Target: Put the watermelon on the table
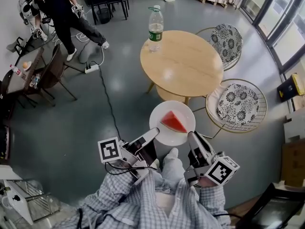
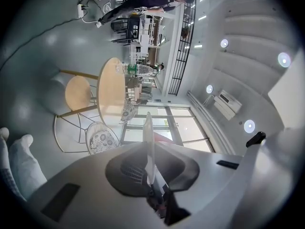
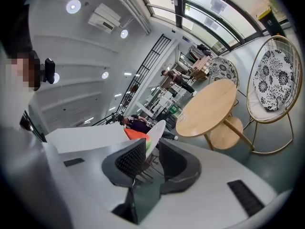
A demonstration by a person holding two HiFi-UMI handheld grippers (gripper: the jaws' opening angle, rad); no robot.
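I've got both sets of jaws clenched on the white plate (image 1: 164,133) — left gripper (image 1: 151,136) on its near-left rim, right gripper (image 1: 191,138) on its near-right rim. The watermelon slice (image 1: 174,121) lies on that plate, held in the air by the near edge of the round wooden desk (image 1: 183,63) — a water bottle (image 1: 155,28) stands at its far side.

Watermelon (image 1: 174,121) sits on plate (image 1: 162,133). Left gripper (image 1: 153,133) has its jaws on the plate's left rim, right gripper (image 1: 191,137) on the right rim. Plate is on the near side of the surface (image 1: 186,66), not on it. Bottle (image 1: 155,28) stands at the surface's far-left edge. Near chair (image 1: 237,104) and far chair (image 1: 227,39) are to its right.
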